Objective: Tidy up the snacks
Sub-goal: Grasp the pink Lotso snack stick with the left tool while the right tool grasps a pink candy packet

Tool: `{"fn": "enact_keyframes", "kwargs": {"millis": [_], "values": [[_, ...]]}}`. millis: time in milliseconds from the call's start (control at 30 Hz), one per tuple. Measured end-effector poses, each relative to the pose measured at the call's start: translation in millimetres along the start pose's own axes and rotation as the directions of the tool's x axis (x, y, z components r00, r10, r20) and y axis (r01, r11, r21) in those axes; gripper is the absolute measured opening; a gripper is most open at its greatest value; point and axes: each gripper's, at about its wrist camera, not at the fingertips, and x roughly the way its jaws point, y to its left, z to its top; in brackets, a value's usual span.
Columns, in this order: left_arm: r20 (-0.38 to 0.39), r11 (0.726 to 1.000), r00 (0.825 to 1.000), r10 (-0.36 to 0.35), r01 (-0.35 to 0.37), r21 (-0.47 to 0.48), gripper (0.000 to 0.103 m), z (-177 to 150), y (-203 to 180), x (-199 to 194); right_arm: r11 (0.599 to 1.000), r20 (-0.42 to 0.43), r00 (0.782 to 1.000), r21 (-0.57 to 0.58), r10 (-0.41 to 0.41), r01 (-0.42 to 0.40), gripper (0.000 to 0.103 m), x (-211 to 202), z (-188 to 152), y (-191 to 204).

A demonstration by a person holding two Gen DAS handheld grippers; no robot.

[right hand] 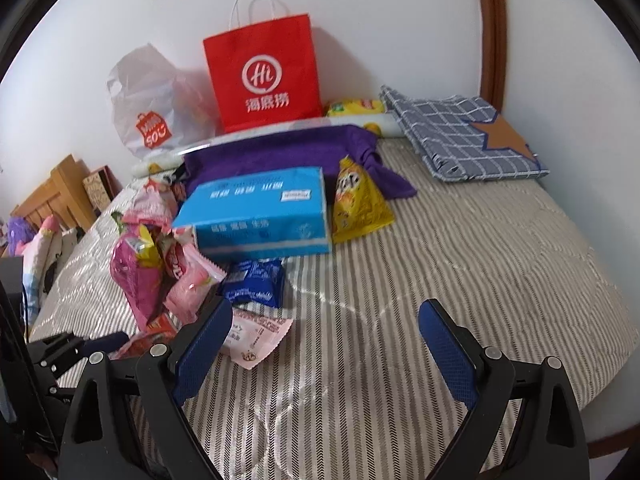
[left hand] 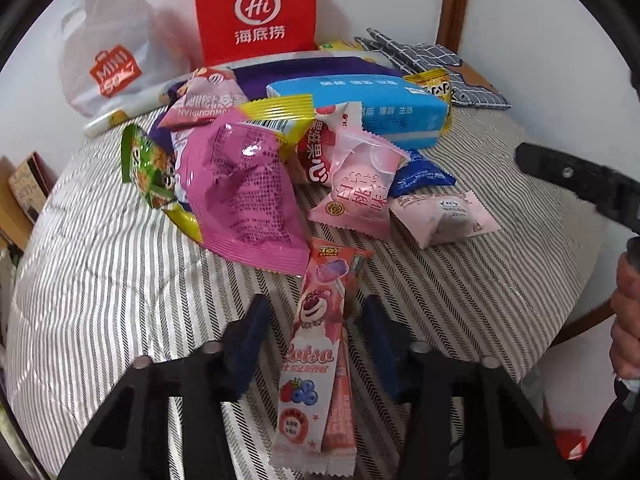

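Left gripper point(left hand: 312, 344) straddled the pink Lotso stick pack point(left hand: 316, 344) lying on the striped bedspread point(left hand: 100, 280) below the snack pile; jaws narrowed, pad contact unclear. Right gripper point(right hand: 326, 344) gaped empty. Pack looked light, thin, crinkly, slippery: pinch mid-length, gently.

Red paper bag point(left hand: 256, 12) top cut off above; pink Lotso stick pack point(left hand: 310, 364) lower end between tongs.

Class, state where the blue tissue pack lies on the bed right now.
In the right wrist view the blue tissue pack lies left of centre, in front of the purple cloth, with the yellow snack bag touching its right end.
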Motion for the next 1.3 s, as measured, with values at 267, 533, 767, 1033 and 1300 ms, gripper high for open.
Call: {"fn": "enact_keyframes", "kwargs": {"millis": [267, 533, 767, 1033, 1300], "values": [[0.013, 0.995, 0.995, -0.095, 0.095, -0.040, 0.022, 1, 23, -6, 0.992, -0.031, 0.993, -0.063, 0.112, -0.114, 0.094, 16, -5, 22], [0.026, 0.983, 0.986, -0.164, 0.166, -0.082, 0.022, 2, 42, -10, 0.951, -0.086, 0.978, -0.231, 0.188, -0.204, 0.081, 41, -9, 54], [0.025, 0.971, 0.978, -0.208, 0.209, -0.112, 0.022, 2, 49, -5, 0.900, -0.153, 0.972, -0.372, 0.180, -0.226, 0.073, 46, -24, 65], [0.025, 0.965, 0.973, -0.229, 0.230, -0.124, 0.022, 4, 54, -6, 0.901, -0.135, 0.978, -0.385, 0.160, -0.201, 0.071, 40, -22, 63], [0.020, 0.969, 0.976, -0.215, 0.216, -0.124, 0.022, 5, 50, -10, 0.911, -0.180, 0.963, -0.329, 0.200, -0.250, 0.041, 54, -22, 61]]}}
